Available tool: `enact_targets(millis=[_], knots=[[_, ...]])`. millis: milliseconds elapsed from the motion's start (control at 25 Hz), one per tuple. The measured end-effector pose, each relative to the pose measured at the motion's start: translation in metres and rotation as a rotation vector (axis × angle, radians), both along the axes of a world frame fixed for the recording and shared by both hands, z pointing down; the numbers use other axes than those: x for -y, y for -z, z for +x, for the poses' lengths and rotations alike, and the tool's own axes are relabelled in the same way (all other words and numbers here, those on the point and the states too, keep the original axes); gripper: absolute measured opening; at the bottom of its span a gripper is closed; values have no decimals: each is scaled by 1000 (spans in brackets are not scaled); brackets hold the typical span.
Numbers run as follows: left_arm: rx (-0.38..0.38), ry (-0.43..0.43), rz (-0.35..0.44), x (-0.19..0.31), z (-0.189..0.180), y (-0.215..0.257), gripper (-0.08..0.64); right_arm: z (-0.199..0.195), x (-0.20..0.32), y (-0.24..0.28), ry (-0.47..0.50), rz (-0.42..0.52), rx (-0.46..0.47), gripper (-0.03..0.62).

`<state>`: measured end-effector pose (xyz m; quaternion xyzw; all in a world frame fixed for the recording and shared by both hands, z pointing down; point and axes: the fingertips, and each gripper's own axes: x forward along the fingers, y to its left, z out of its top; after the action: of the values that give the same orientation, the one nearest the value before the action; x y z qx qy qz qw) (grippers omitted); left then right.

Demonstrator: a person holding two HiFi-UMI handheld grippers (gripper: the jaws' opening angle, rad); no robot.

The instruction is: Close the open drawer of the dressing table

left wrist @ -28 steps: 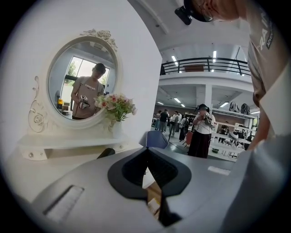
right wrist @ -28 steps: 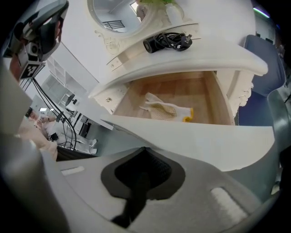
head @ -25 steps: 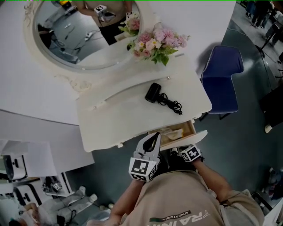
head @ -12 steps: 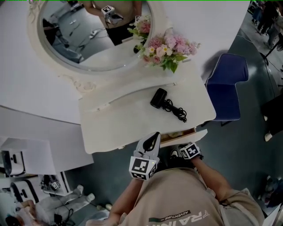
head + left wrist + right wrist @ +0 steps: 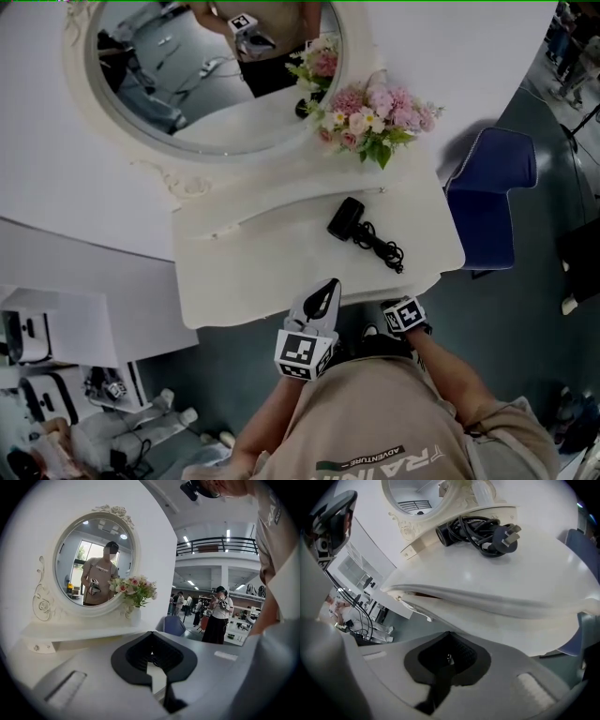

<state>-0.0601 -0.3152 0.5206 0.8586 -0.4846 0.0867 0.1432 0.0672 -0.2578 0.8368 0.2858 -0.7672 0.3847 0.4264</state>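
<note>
From the head view, the white dressing table (image 5: 281, 272) stands against the wall. It carries an oval mirror (image 5: 206, 75), a bunch of pink flowers (image 5: 375, 117) and a black hair dryer (image 5: 349, 217) lying on the tabletop with its cord coiled beside it. A blue chair (image 5: 492, 192) stands off to the right. The left claw (image 5: 326, 291) points at the tabletop's front edge with its tips drawn together. The right claw (image 5: 403, 317) shows only its marker cube, just under that edge.

The left gripper view shows that claw (image 5: 157, 679) pressed closed with nothing in it. It looks across the tabletop toward the mirror (image 5: 96, 559) and the flowers (image 5: 133, 588).

In the right gripper view the claw (image 5: 440, 679) is likewise closed and empty. The drawer (image 5: 501, 625) sits tucked in under the tabletop's curved lip, close ahead of the claw, with a thin dark gap along its upper left. The hair dryer (image 5: 454, 530) lies above.
</note>
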Motion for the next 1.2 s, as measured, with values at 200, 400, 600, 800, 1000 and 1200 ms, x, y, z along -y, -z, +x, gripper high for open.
enact_targets(millis=[200,400,600,800,1000,1200], knots=[[-17,24,-12,5,-10,-2,17,-1,14,0,18,53,-30,3],[-10,40,-15,7,-20,-2,17,-4,31,0,-11,91,-13,3],[-7,30,-16,6,-21,1,17,-2,39,2,-141,89,57,3],[-17,20,-28,0,-20,-3,17,5,37,13,-155,98,73,3],[-39,32,-42,-6,-25,-8,17,7,29,53,-148,175,133,3],[-47,43,-45,-17,-32,-9,17,10,25,114,-152,345,171,3]])
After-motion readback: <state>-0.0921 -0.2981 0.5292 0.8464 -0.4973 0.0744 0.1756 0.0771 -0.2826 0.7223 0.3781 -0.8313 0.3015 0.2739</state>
